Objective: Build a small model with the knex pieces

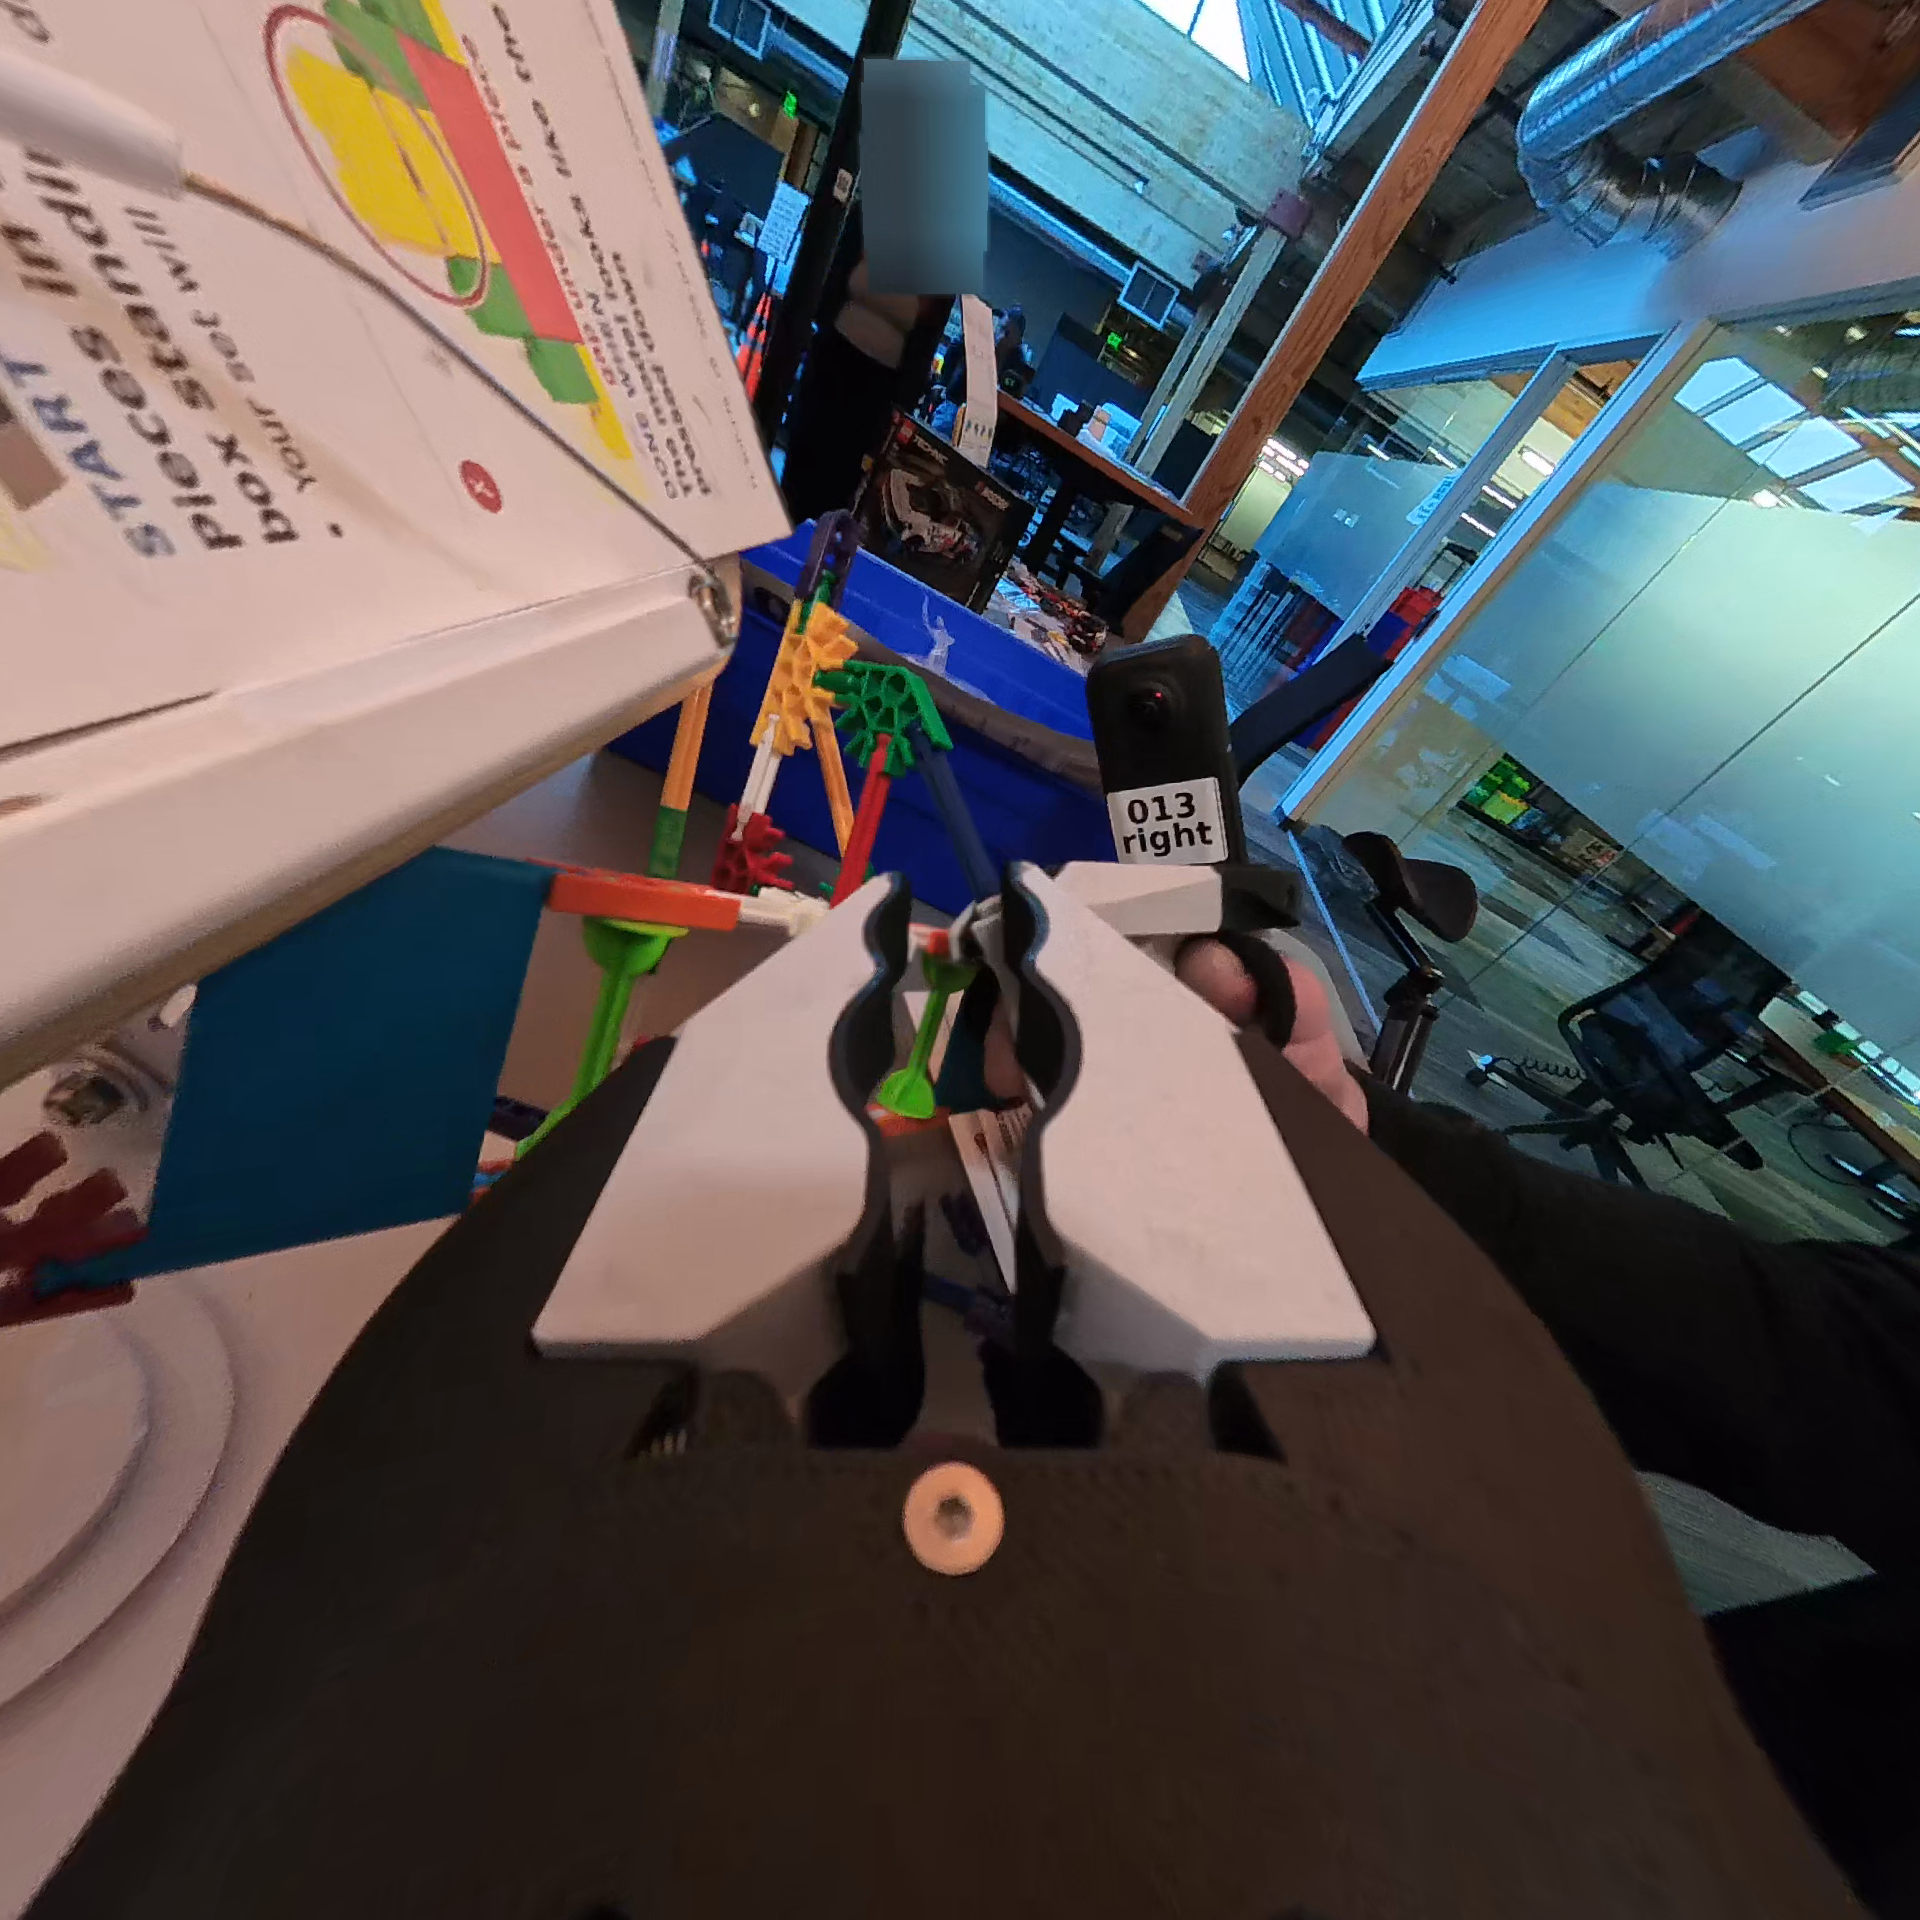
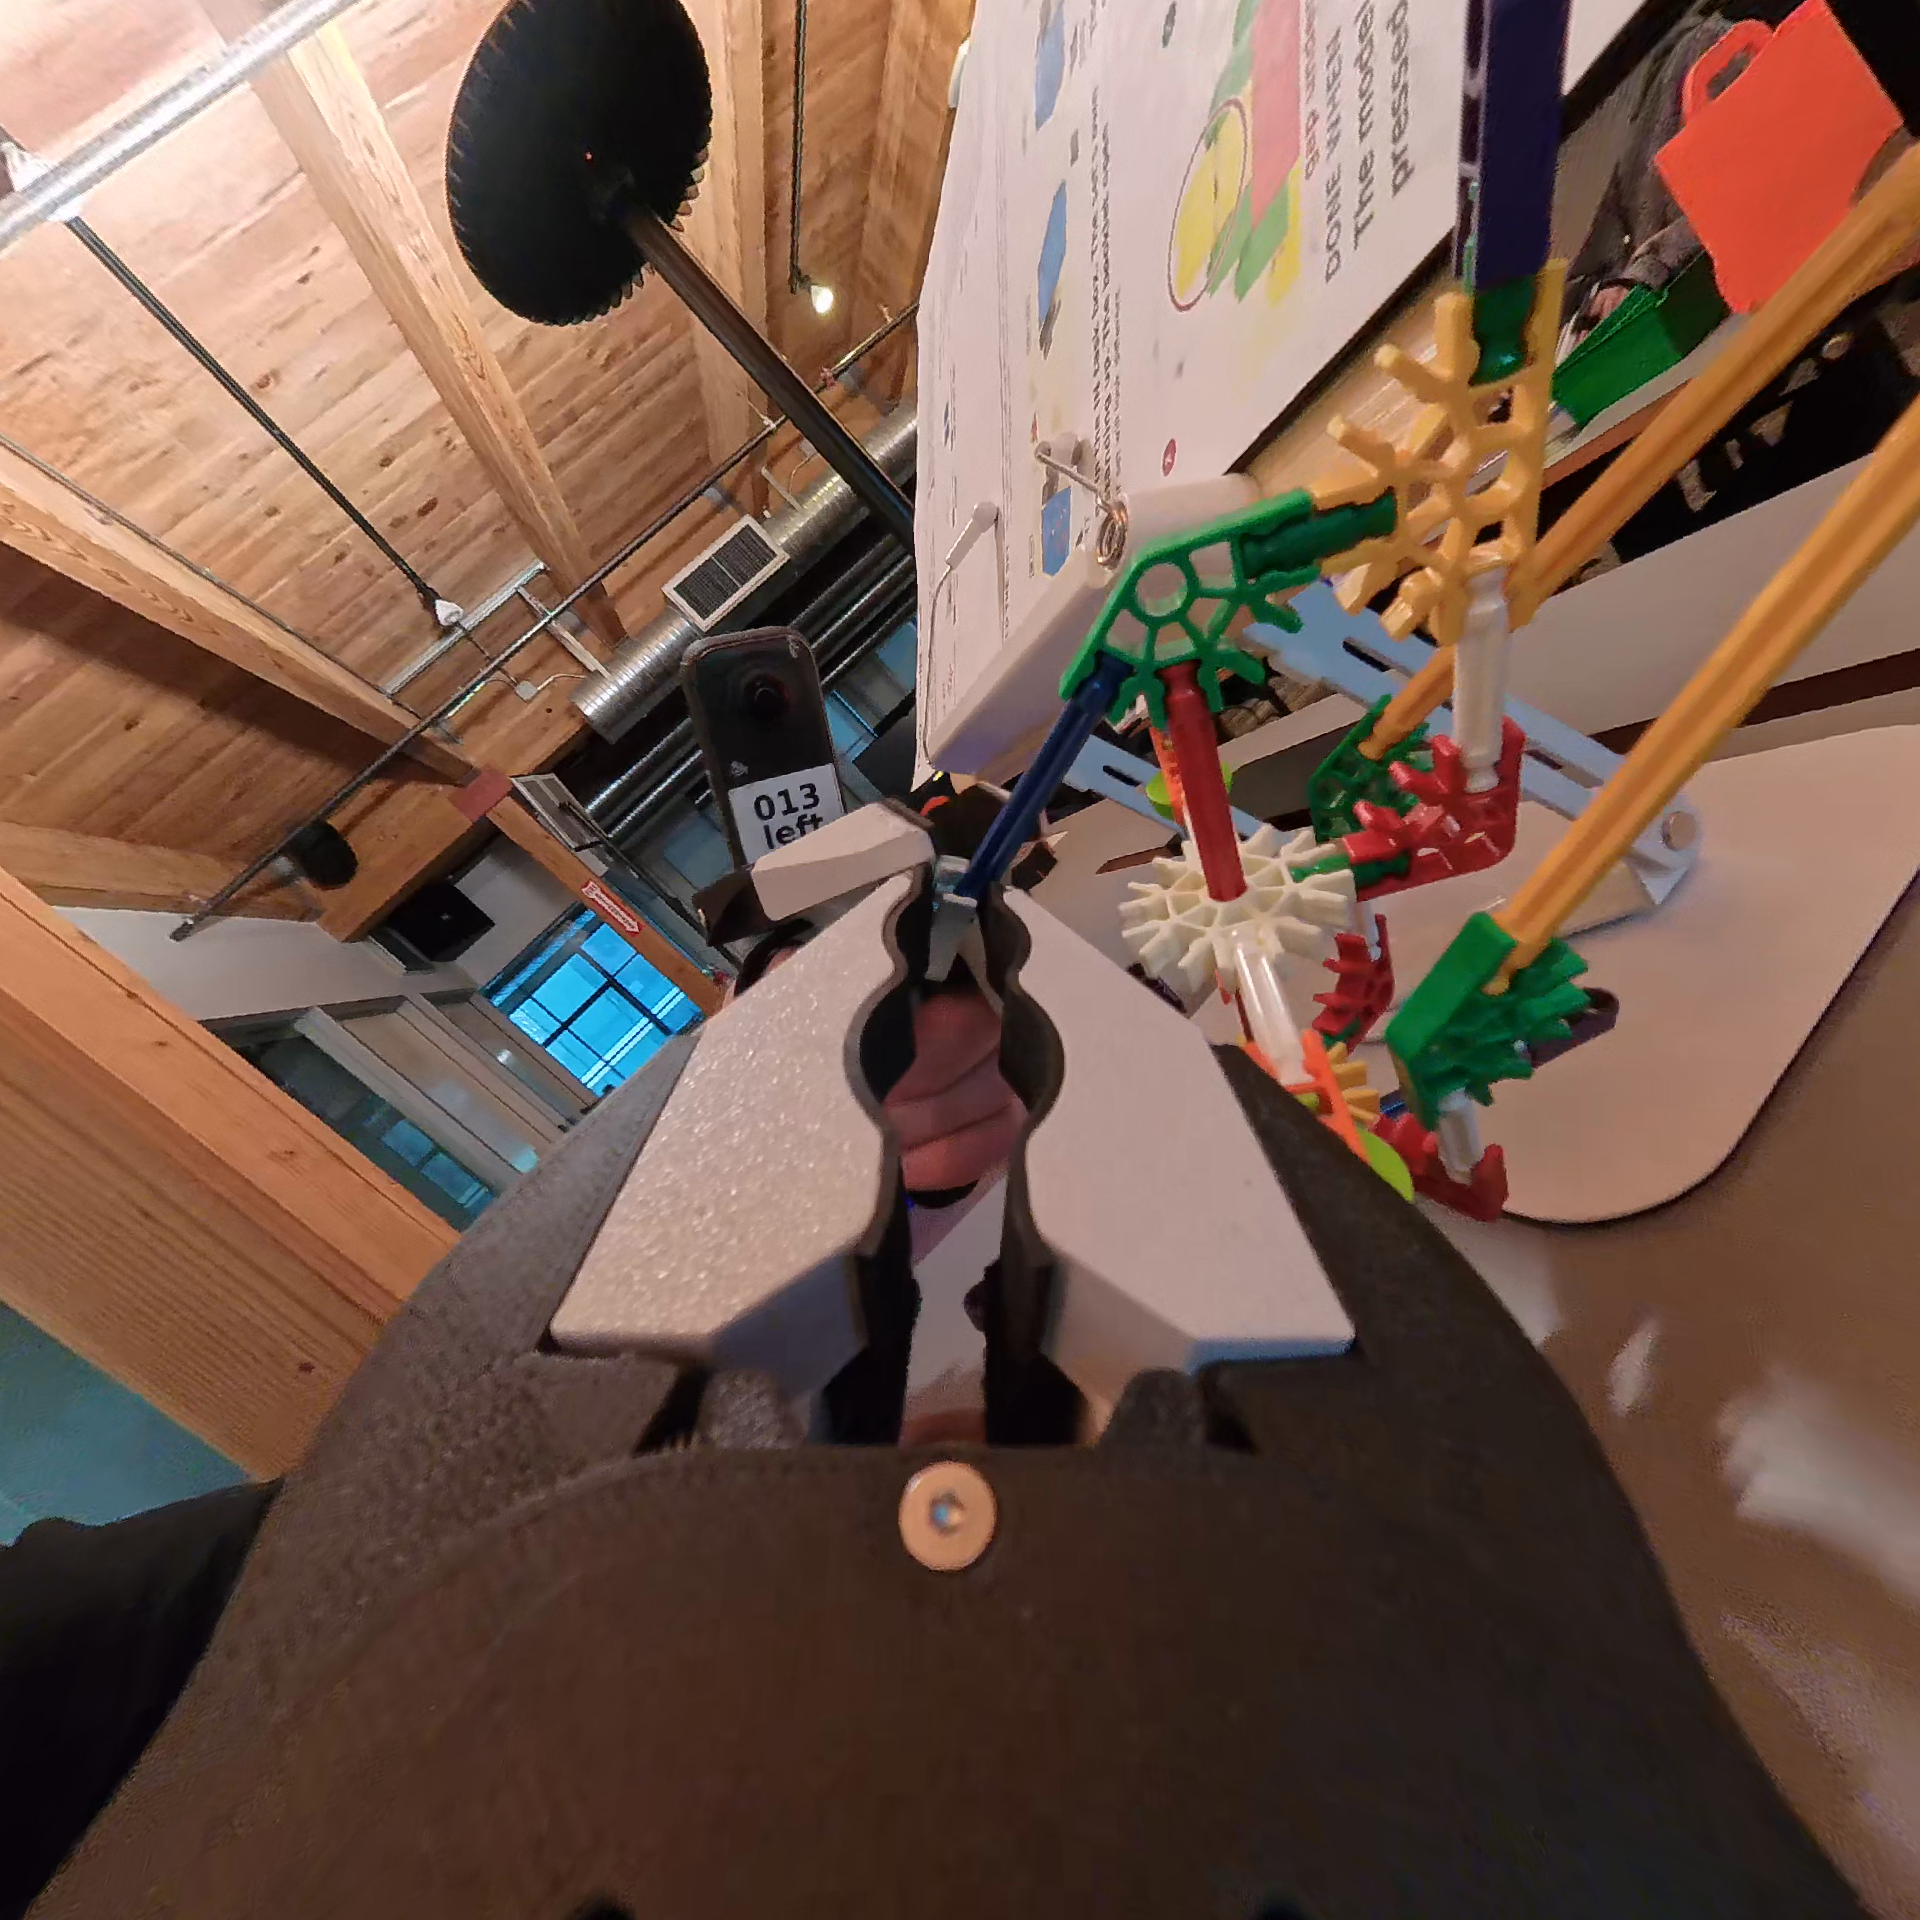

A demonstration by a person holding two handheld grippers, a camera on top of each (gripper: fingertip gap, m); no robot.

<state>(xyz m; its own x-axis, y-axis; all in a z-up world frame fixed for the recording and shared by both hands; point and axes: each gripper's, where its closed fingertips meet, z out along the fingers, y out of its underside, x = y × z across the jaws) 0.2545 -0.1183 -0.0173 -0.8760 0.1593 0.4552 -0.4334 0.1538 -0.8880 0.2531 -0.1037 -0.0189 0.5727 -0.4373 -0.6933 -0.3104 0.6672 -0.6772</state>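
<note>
Now my right claw (image 2: 961, 896) pinches the grey clip (image 2: 951, 932) on a blue rod (image 2: 1029, 790); my left claw (image 1: 956, 896) is nearly closed beside it, grip unclear.

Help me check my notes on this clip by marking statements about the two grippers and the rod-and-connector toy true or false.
1. The right gripper pinches a grey connector on a blue rod. True.
2. That blue rod runs to a red connector. False: it runs to a green connector.
3. The toy model lies flat in pieces. False: it stands assembled on the table.
4. A printed instruction board stands beside the model. True.
5. The two grippers are far apart. False: the left gripper meets the right tip to tip.
</note>
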